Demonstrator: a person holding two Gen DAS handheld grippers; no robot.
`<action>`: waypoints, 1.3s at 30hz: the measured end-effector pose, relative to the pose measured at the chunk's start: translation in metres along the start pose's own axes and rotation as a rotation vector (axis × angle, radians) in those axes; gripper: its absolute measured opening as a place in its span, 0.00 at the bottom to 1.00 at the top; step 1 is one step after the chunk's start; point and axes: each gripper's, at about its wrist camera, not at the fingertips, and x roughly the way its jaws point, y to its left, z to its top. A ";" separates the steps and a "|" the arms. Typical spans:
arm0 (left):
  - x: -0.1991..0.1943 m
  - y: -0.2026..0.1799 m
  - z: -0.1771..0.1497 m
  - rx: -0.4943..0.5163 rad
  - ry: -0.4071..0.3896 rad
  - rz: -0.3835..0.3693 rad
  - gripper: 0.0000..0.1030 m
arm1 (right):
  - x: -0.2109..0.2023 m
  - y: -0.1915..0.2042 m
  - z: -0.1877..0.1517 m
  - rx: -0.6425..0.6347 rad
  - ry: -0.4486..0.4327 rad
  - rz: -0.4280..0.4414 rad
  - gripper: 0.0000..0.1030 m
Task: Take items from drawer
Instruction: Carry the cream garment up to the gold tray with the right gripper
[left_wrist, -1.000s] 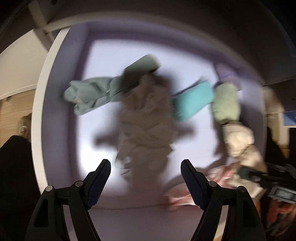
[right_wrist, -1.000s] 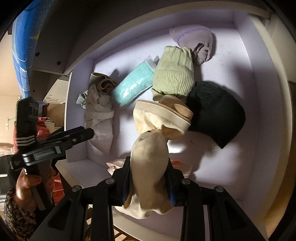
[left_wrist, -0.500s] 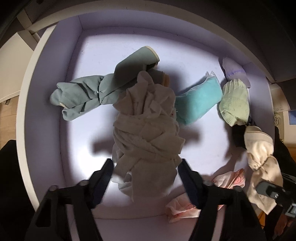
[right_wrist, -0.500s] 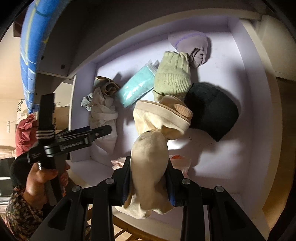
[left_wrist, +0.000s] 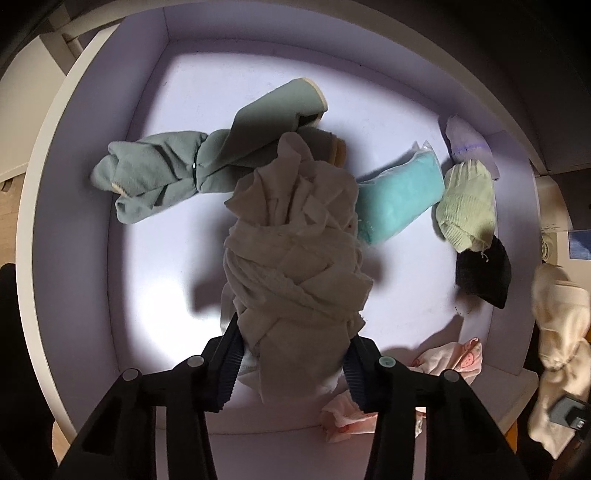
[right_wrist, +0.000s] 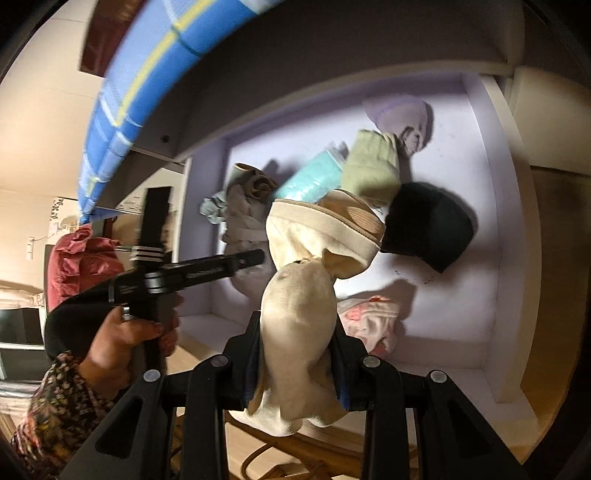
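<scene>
Inside the drawer (left_wrist: 92, 236), the left gripper (left_wrist: 291, 363), wide open a second ago, is closing around a beige cloth bundle (left_wrist: 295, 258), while the right gripper (right_wrist: 297, 363), clamped on a cream sock bundle (right_wrist: 299, 317), has lifted it clear.

Bright central glare, hard shadows, dark fisheye edges, slight blur.

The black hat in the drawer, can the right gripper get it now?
Probably not yet. The right gripper is shut on the cream bundle, so its jaws are full. The black hat itself lies uncovered on the drawer floor, with nothing on top.
</scene>
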 end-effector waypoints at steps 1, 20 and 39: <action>-0.001 0.005 -0.003 -0.002 0.001 -0.001 0.47 | -0.005 0.002 -0.001 -0.003 -0.005 0.004 0.32; 0.012 0.014 -0.008 -0.015 0.020 0.018 0.44 | -0.166 0.083 0.050 -0.187 -0.253 0.033 0.32; 0.008 0.012 -0.011 -0.028 0.015 0.022 0.44 | -0.182 0.121 0.253 -0.232 -0.378 -0.392 0.32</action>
